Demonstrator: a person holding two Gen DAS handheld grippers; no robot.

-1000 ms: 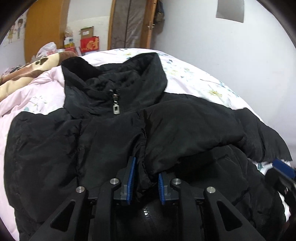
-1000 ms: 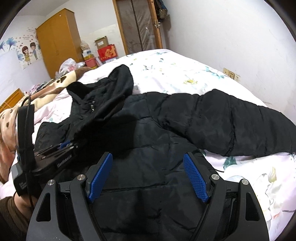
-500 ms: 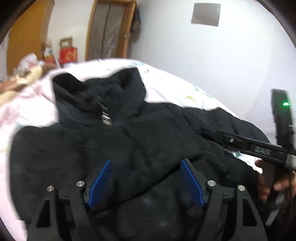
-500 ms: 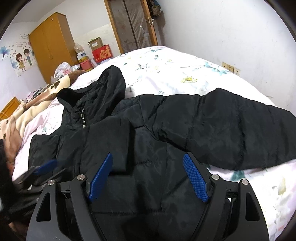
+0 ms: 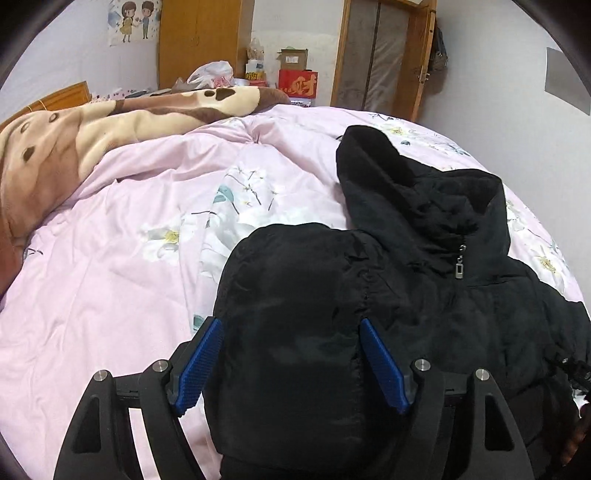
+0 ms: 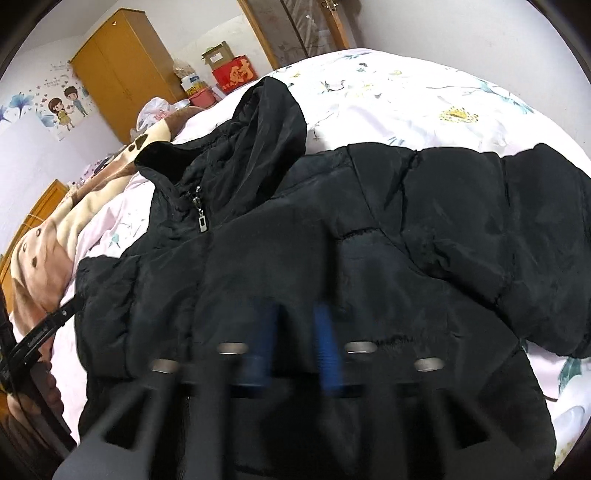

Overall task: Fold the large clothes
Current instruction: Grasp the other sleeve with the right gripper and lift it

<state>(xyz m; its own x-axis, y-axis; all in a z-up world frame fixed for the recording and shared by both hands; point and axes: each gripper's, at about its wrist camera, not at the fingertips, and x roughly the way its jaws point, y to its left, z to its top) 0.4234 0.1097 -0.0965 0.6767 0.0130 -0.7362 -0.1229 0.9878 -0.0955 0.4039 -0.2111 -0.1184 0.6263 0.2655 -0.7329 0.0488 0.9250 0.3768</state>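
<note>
Black jacket is lying zipped on the bed, one sleeve stretching out to the side. Left tongs are standing wide over the jacket's shoulder, gripping nothing. Right tongs are showing blurred, pads narrowly apart over the chest; grip cannot be told

Red box by door: large gold Chinese character 财 on front; same character legible in right wrist view. Cardboard box above it: white label, print too small to read. Wall sticker: cartoon couple, no legible text. Zipper pull: no readable marking.
</note>
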